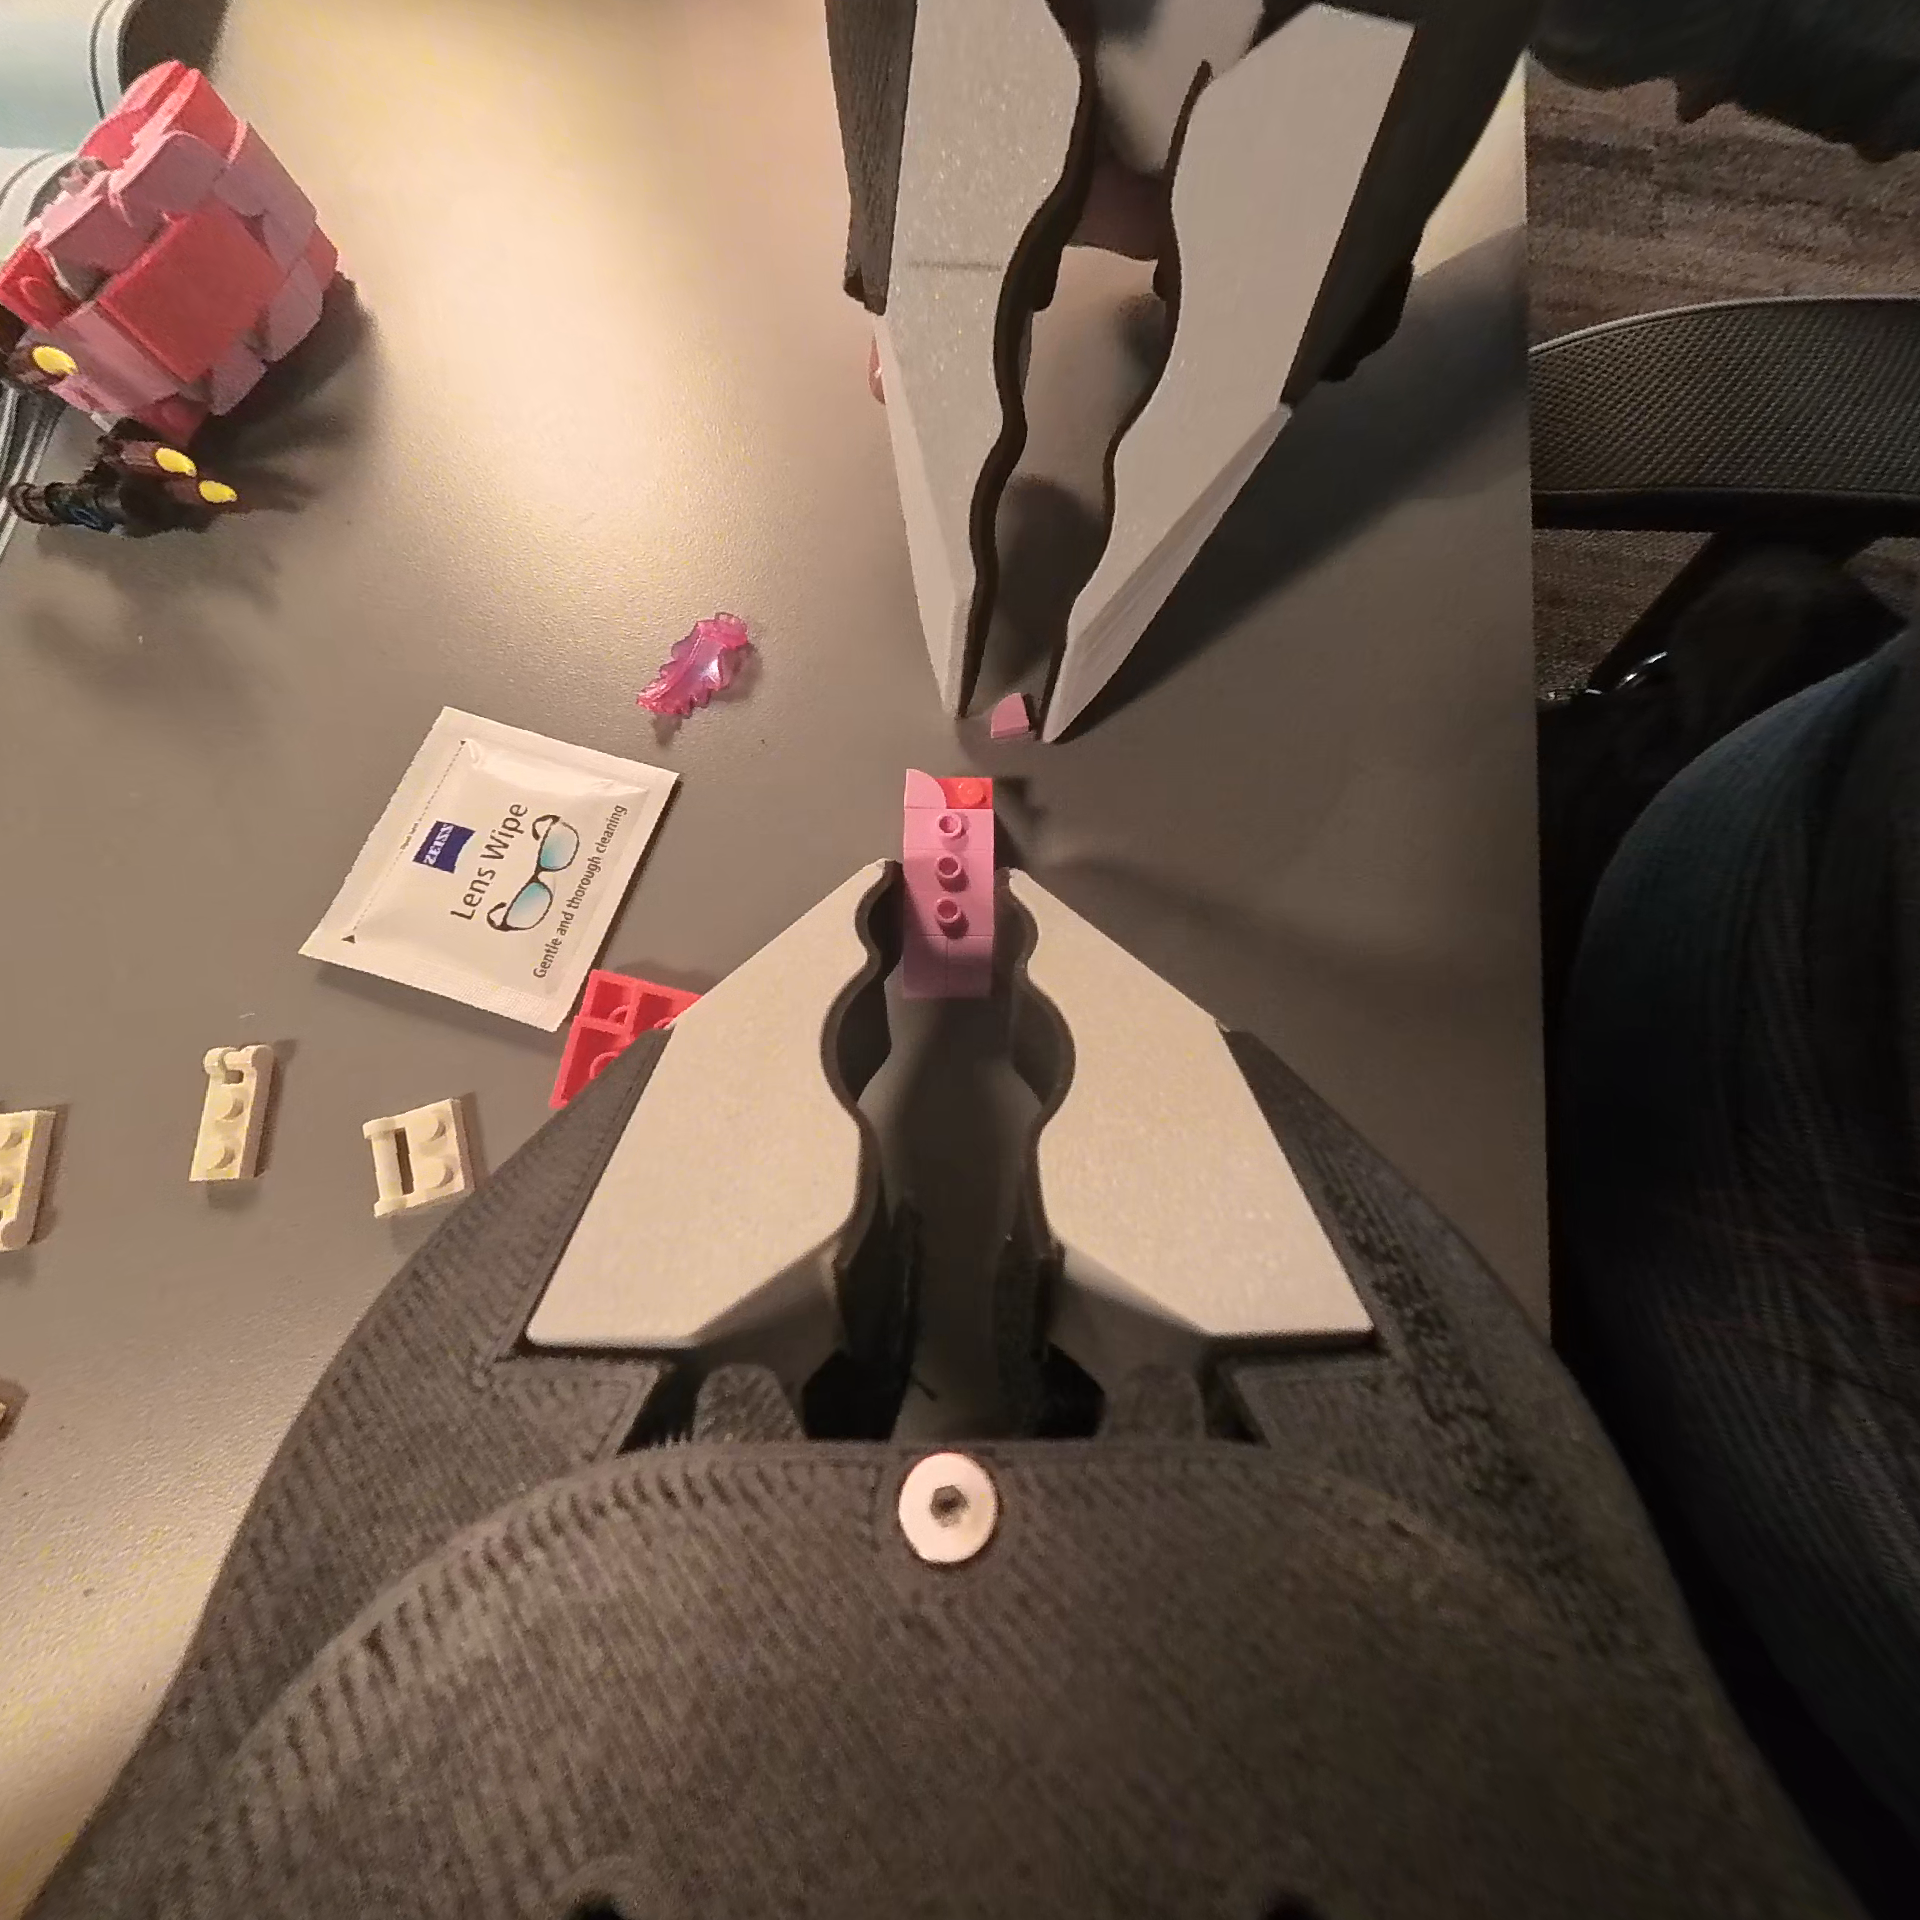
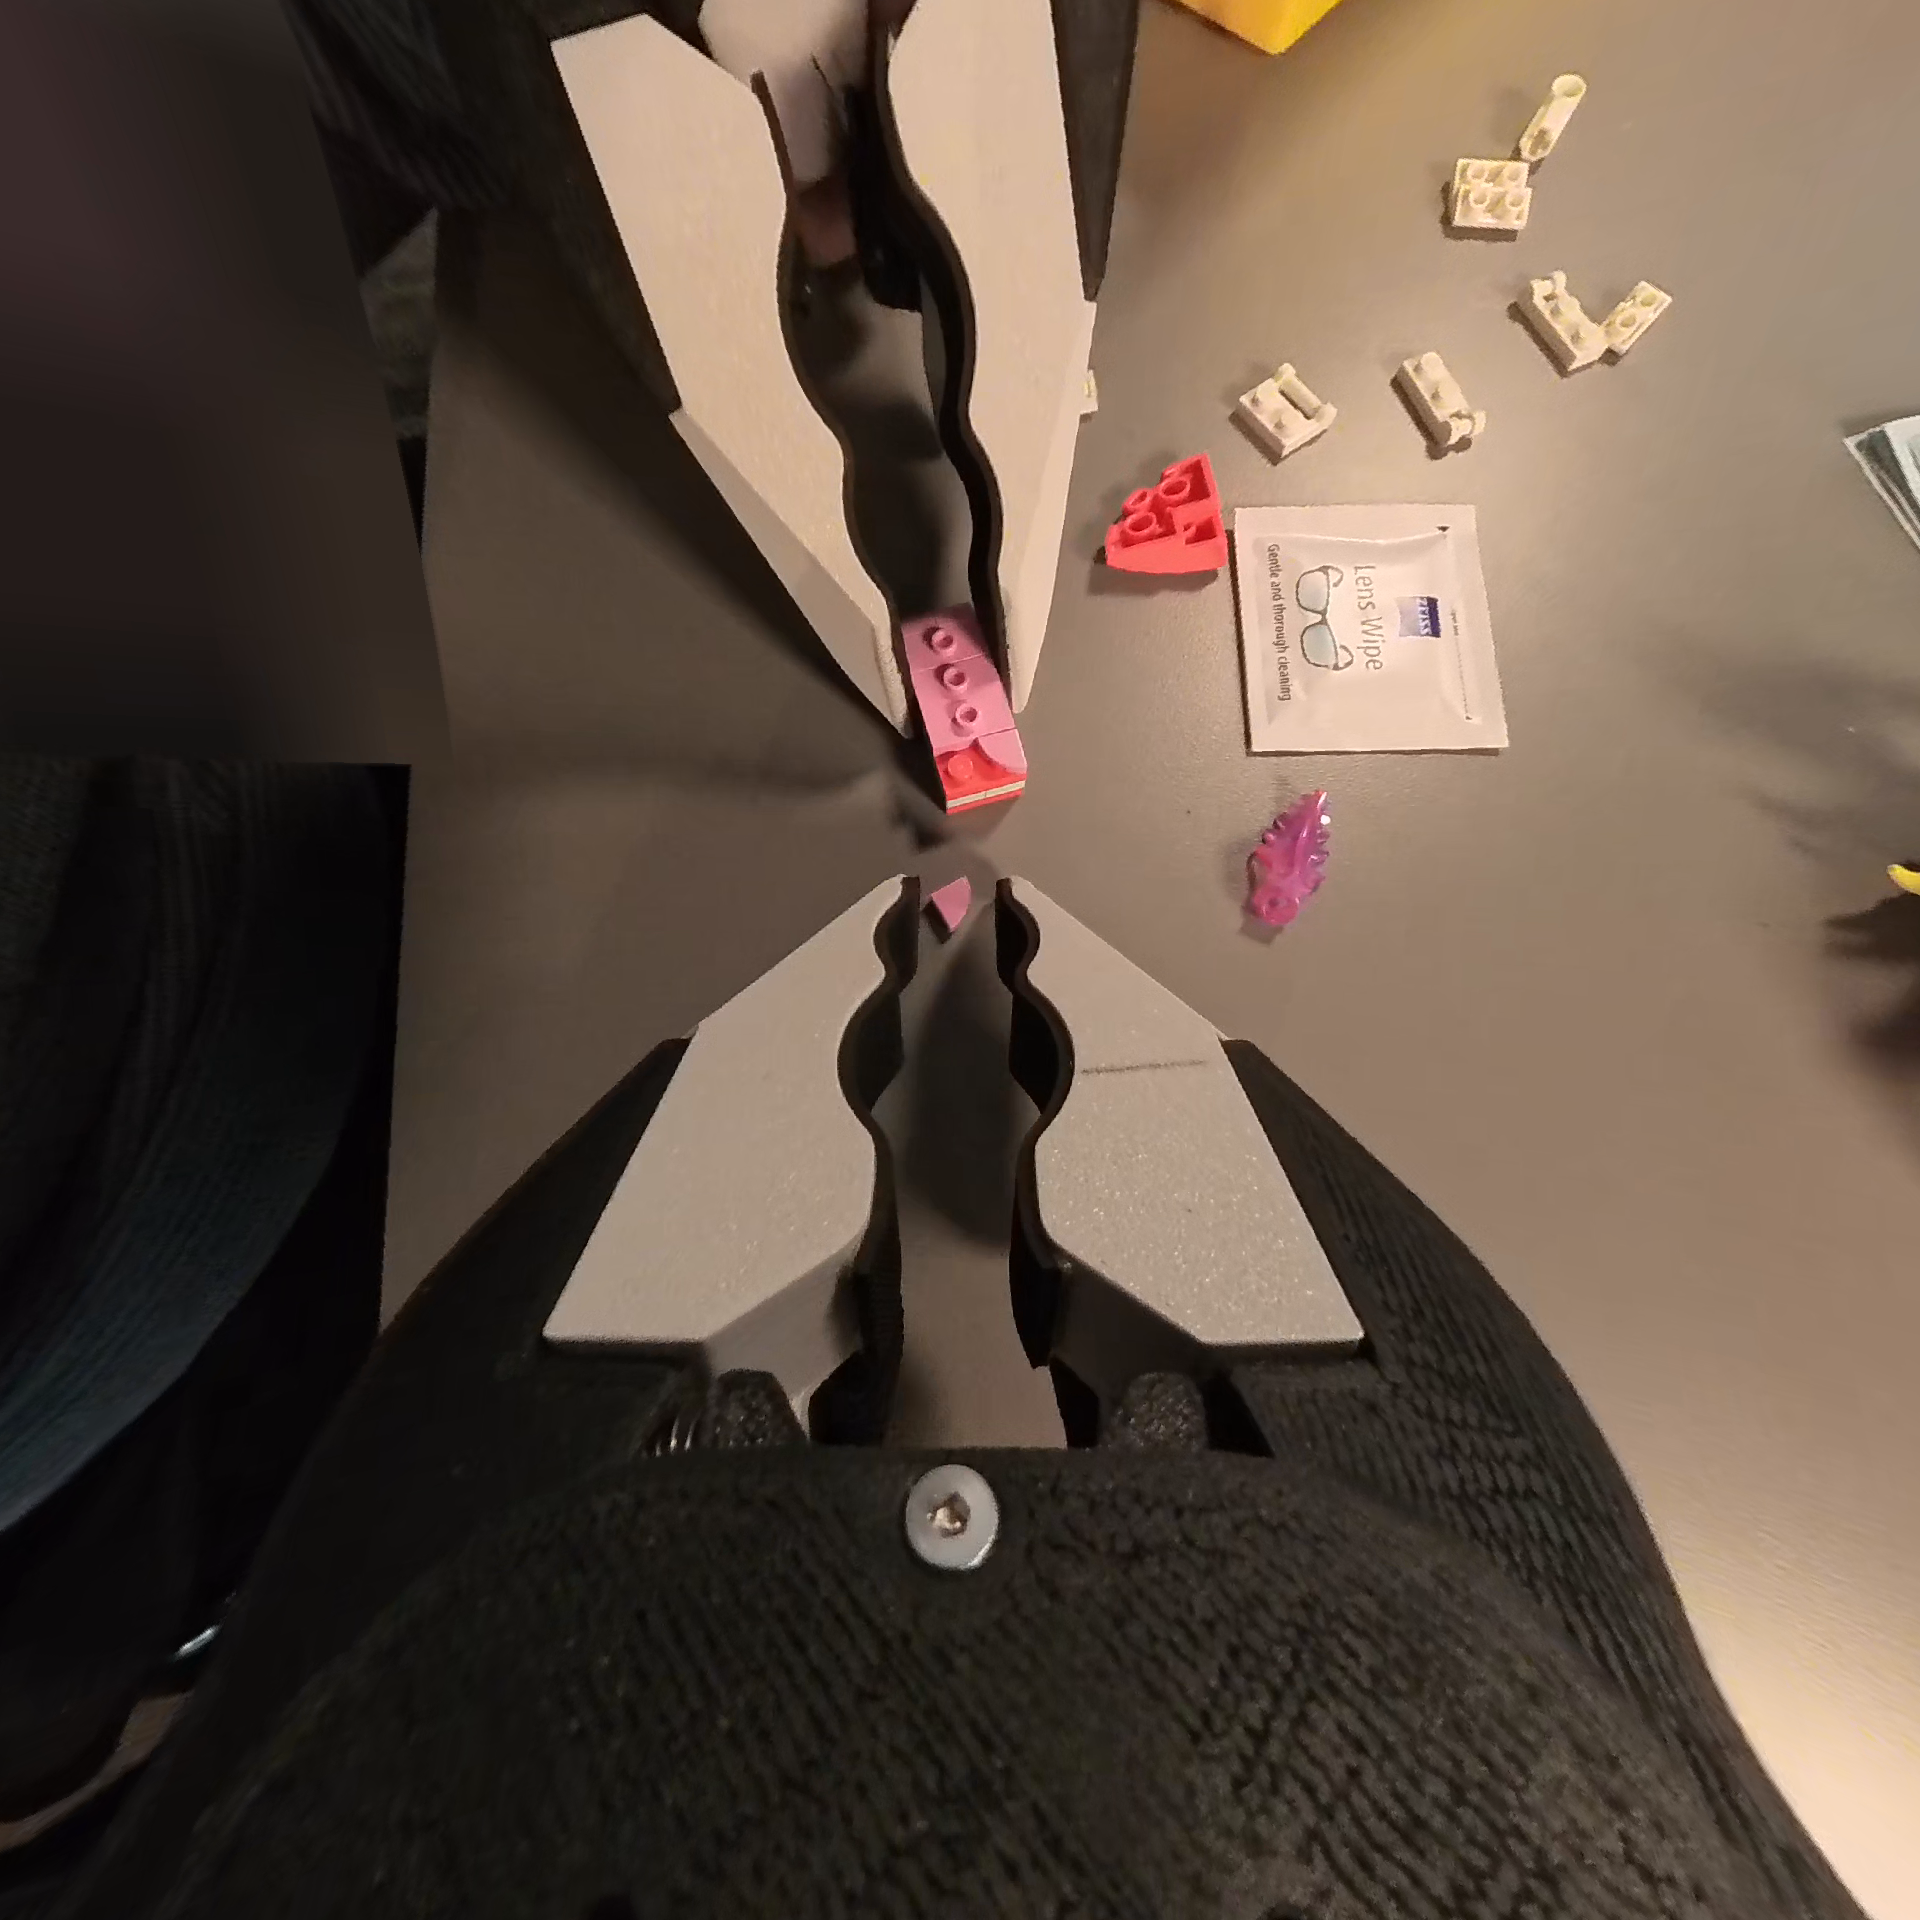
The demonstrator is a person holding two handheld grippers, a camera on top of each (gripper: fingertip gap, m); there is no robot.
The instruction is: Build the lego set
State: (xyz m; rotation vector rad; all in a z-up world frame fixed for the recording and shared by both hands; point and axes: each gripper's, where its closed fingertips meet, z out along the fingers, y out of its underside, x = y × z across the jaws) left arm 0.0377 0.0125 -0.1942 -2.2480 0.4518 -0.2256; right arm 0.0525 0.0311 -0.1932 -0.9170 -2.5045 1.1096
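Observation:
My left gripper (image 1: 948, 873) is shut on a pink brick assembly (image 1: 951, 894) with three studs on top and a red piece at its far end. It holds the assembly above the grey table (image 1: 1299, 831); the grip also shows in the right wrist view (image 2: 961, 707). My right gripper (image 2: 953, 883) faces it tip to tip, with its jaws apart. A small pink quarter-round tile (image 2: 948, 902) sits between its fingertips with a gap to the right pad, so it is not gripped. The tile also shows in the left wrist view (image 1: 1010, 717).
On the table lie a white wipe sachet (image 1: 488, 868), a translucent pink leaf piece (image 1: 696, 665), a red plate (image 1: 613, 1039), several cream hinge pieces (image 1: 234, 1112) and a pink-red block build (image 1: 166, 249). The table edge (image 1: 1532, 727) runs along the right, with a chair (image 1: 1714, 395) beyond. The tips of both grippers are at nearly the same place.

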